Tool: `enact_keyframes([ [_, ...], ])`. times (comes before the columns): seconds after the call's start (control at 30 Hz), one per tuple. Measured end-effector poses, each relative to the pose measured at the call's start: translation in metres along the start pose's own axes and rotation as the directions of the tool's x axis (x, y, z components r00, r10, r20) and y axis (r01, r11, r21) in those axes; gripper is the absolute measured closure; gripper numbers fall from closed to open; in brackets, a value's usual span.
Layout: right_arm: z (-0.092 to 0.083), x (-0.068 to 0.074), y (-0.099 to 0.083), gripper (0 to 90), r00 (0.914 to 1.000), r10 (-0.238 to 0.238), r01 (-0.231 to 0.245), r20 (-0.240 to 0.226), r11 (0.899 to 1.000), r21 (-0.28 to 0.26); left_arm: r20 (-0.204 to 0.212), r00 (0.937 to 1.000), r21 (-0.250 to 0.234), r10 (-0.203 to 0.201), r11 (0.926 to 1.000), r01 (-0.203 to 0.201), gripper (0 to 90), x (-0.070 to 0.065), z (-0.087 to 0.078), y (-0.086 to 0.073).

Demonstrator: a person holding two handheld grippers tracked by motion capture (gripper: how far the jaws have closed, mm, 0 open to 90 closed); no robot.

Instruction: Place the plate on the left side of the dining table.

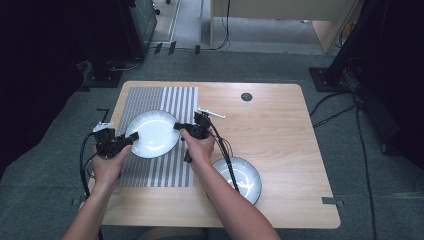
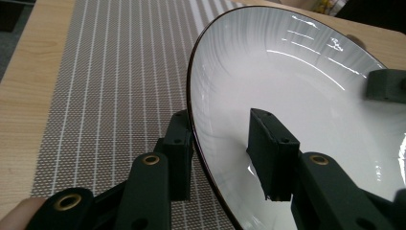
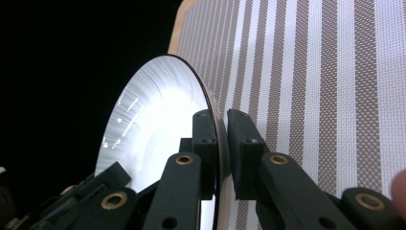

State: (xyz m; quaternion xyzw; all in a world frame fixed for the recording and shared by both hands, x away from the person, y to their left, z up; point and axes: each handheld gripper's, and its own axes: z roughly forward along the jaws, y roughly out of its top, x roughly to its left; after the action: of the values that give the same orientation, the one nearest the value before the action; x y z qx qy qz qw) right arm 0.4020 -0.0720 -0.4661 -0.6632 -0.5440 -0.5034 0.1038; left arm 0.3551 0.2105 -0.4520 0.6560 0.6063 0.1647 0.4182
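The striped mat [image 1: 159, 172] lies bare in front of and behind the held plate [image 1: 152, 133] — room there for a hand. The right half of the table [image 1: 285, 130] is open wood (bar a small dark disc [image 1: 246, 97] near the far edge). A second plate [image 1: 243, 177] sits under the right forearm, and a white stick [image 1: 212, 113] lies just behind the right gripper [image 1: 179, 127] — both in the way.

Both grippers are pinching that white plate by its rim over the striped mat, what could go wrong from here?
1. The white plate is glossy and each gripper, left and right, grips only a narrow strip of rim, so it may slip and drop onto the striped placemat.
2. If the hands move unevenly, the plate could twist out of one grip.
3. The second plate lies close under the right forearm and might get knocked.
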Motion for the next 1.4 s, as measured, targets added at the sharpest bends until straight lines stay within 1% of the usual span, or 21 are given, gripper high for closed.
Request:
enact_keyframes([
  [0.13, 0.017, -0.005, 0.002, 83.9, 0.9991, -0.012, 0.013, 0.040, 1.000, -0.003, -0.024, 0.9997, 0.024, -0.010, 0.9996, 0.011, 65.3, 0.006, 0.011, 0.003],
  [0.17, 0.019, -0.005, 0.003, 84.0, 0.9989, -0.015, 0.016, 0.044, 1.000, -0.004, -0.036, 0.9992, 0.030, -0.016, 0.9994, 0.017, 65.6, 0.009, 0.017, 0.004],
  [0.2, 0.019, -0.005, 0.003, 84.0, 0.9989, -0.015, 0.016, 0.044, 1.000, -0.004, -0.036, 0.9992, 0.030, -0.016, 0.9994, 0.017, 66.1, 0.009, 0.017, 0.004],
  [0.23, 0.026, -0.007, 0.004, 84.1, 0.9979, -0.031, 0.032, 0.057, 0.999, -0.017, -0.046, 0.9982, 0.024, -0.039, 0.9989, 0.040, 66.7, 0.013, 0.025, 0.005],
  [0.27, 0.026, -0.007, 0.004, 84.1, 0.9979, -0.031, 0.032, 0.057, 0.999, -0.017, -0.046, 0.9982, 0.024, -0.039, 0.9989, 0.040, 66.9, 0.013, 0.025, 0.005],
  [0.3, 0.033, -0.008, 0.006, 84.2, 0.9963, -0.044, 0.046, 0.073, 0.999, -0.020, -0.052, 0.9976, 0.035, -0.046, 0.9982, 0.048, 66.8, 0.017, 0.034, 0.007],
  [0.33, 0.033, -0.008, 0.006, 84.2, 0.9963, -0.044, 0.046, 0.073, 0.999, -0.020, -0.052, 0.9976, 0.035, -0.046, 0.9982, 0.048, 67.0, 0.017, 0.034, 0.007],
  [0.37, 0.039, -0.010, 0.008, 84.4, 0.9940, -0.057, 0.059, 0.093, 0.998, -0.021, -0.054, 0.9967, 0.047, -0.061, 0.9969, 0.064, 67.4, 0.020, 0.041, 0.008],
  [0.47, 0.045, -0.012, 0.009, 84.6, 0.9917, -0.065, 0.068, 0.110, 0.997, -0.022, -0.060, 0.9960, 0.064, -0.067, 0.9955, 0.071, 67.7, 0.023, 0.049, 0.009],
  [0.53, 0.052, -0.017, 0.011, 84.8, 0.9866, -0.086, 0.089, 0.139, 0.996, -0.021, -0.074, 0.9949, 0.071, -0.068, 0.9948, 0.073, 68.0, 0.023, 0.059, 0.010],
  [0.57, 0.052, -0.017, 0.011, 84.8, 0.9866, -0.086, 0.089, 0.139, 0.996, -0.021, -0.074, 0.9949, 0.071, -0.068, 0.9948, 0.073, 68.0, 0.023, 0.059, 0.010],
  [0.6, 0.056, -0.020, 0.013, 84.7, 0.9839, -0.101, 0.105, 0.148, 0.994, -0.022, -0.077, 0.9947, 0.074, -0.068, 0.9945, 0.074, 68.0, 0.023, 0.061, 0.009],
  [0.67, 0.058, -0.021, 0.013, 84.5, 0.9836, -0.098, 0.102, 0.151, 0.994, -0.025, -0.082, 0.9940, 0.080, -0.073, 0.9936, 0.080, 68.0, 0.024, 0.066, 0.007],
  [0.7, 0.060, -0.023, 0.014, 84.2, 0.9798, -0.102, 0.107, 0.172, 0.994, -0.017, -0.083, 0.9930, 0.096, -0.084, 0.9912, 0.092, 67.9, 0.025, 0.072, 0.005],
  [0.83, 0.063, -0.026, 0.015, 84.0, 0.9738, -0.117, 0.123, 0.195, 0.992, -0.016, -0.094, 0.9927, 0.099, -0.076, 0.9915, 0.085, 67.8, 0.024, 0.077, 0.003],
  [0.9, 0.063, -0.028, 0.015, 84.0, 0.9725, -0.122, 0.128, 0.199, 0.992, -0.019, -0.103, 0.9925, 0.090, -0.065, 0.9931, 0.075, 68.1, 0.022, 0.078, 0.003],
  [1.0, 0.064, -0.028, 0.015, 84.1, 0.9701, -0.127, 0.134, 0.207, 0.991, -0.020, -0.112, 0.9915, 0.077, -0.067, 0.9941, 0.076, 68.3, 0.020, 0.079, 0.002],
  [1.17, 0.067, -0.030, 0.015, 83.9, 0.9652, -0.140, 0.147, 0.221, 0.989, -0.015, -0.141, 0.9895, 0.068, -0.029, 0.9969, 0.039, 68.1, 0.016, 0.080, 0.002],
  [1.27, 0.069, -0.030, 0.015, 83.6, 0.9621, -0.156, 0.165, 0.223, 0.986, -0.019, -0.147, 0.9890, 0.064, -0.020, 0.9975, 0.029, 67.6, 0.015, 0.080, 0.001],
  [1.37, 0.069, -0.030, 0.016, 81.4, 0.9625, -0.154, 0.160, 0.223, 0.987, -0.010, -0.146, 0.9892, 0.067, 0.000, 0.9977, 0.010, 67.2, 0.015, 0.079, 0.001],
  [1.4, 0.069, -0.029, 0.017, 77.7, 0.9663, -0.144, 0.149, 0.213, 0.989, -0.007, -0.144, 0.9896, 0.068, 0.004, 0.9977, 0.006, 66.7, 0.015, 0.079, 0.001],
])
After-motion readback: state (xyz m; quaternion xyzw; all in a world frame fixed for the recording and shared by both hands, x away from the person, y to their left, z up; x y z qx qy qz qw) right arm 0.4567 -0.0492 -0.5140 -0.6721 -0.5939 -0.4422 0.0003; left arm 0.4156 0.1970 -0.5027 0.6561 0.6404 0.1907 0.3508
